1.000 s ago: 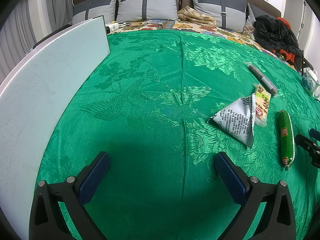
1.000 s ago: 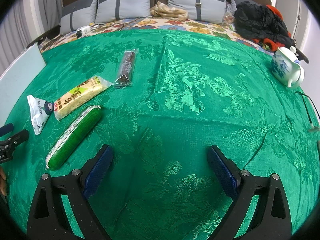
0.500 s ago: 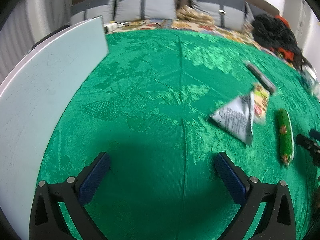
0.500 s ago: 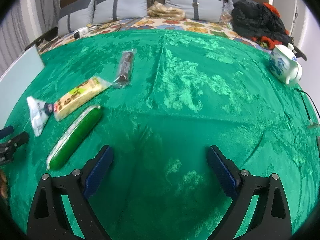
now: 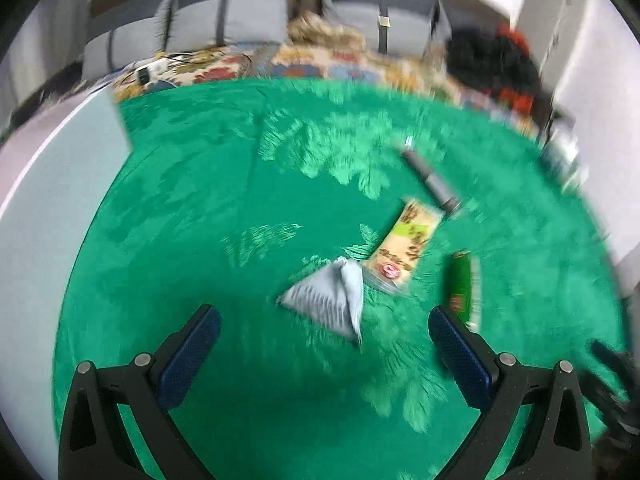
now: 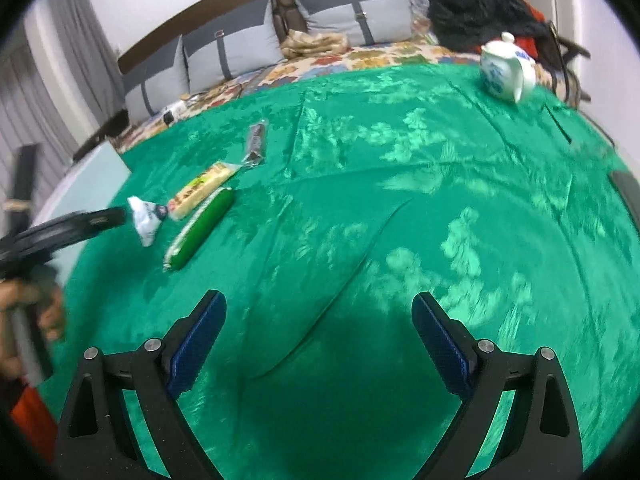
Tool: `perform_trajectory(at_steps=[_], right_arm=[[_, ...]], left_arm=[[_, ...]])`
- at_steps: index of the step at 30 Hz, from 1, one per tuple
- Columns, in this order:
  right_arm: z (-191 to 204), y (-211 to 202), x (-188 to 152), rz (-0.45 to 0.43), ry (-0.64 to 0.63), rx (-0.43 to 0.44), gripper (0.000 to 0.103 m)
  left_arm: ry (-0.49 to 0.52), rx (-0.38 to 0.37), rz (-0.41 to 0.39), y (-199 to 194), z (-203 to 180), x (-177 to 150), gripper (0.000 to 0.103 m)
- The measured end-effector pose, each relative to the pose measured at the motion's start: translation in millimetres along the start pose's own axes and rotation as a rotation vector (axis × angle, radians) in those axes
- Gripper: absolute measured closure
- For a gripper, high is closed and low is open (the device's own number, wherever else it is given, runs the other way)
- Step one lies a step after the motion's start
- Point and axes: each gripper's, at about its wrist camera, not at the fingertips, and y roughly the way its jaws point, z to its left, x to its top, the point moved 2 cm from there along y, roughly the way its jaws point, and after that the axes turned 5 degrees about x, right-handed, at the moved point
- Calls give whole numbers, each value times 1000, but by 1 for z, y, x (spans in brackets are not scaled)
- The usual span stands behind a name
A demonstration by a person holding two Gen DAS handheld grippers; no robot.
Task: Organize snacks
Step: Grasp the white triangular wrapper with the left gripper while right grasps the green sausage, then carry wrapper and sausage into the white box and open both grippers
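Several snacks lie on the green cloth (image 5: 224,208). A white triangular packet (image 5: 328,304) sits just ahead of my left gripper (image 5: 324,344), which is open and empty. Beyond it lie a yellow wrapped bar (image 5: 408,244), a green sausage stick (image 5: 462,284) and a dark bar (image 5: 432,178). In the right wrist view the same white packet (image 6: 146,216), yellow bar (image 6: 202,190), green stick (image 6: 200,228) and dark bar (image 6: 256,142) lie at the left. My right gripper (image 6: 320,340) is open and empty over bare cloth. The left gripper (image 6: 80,224) shows there beside the packet, held by a hand (image 6: 28,304).
A pale flat board (image 5: 48,208) lies along the left edge of the cloth. A white and blue teapot (image 6: 506,68) stands at the far right, with a thin cable (image 6: 560,124) near it. Grey cushions (image 6: 240,48) and dark clothing (image 6: 476,12) lie behind.
My left gripper has swung right and forward, bringing the white packet close between its fingers' line. The right gripper has lifted and tilted, so the snacks sit farther left.
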Motion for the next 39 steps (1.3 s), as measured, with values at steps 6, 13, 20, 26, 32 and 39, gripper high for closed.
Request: perform_trajectory(at_steps=[6,13,20,26,32,39], right_arm=[[18,-5,-5,48,-8,64,7],[52,47,46,160,75,147,8],[107,132,67,348,12,-34,12],[117,128,53,358,-105,-138,79],[91,81,46,337,85,78,79],[132,16,62,268,141,301,79]], left_arm=[[42,52,32,23,-2,1,55],[-32,20,-33,-23,35,-31,56],[-130,-14,-73,-83,69,-59,56],[-154,-36,-100,-127,85,-78,56],[-201,-85,-145,-174,110,-83,56],[-311,-84,-223,-235,184,-74,56]])
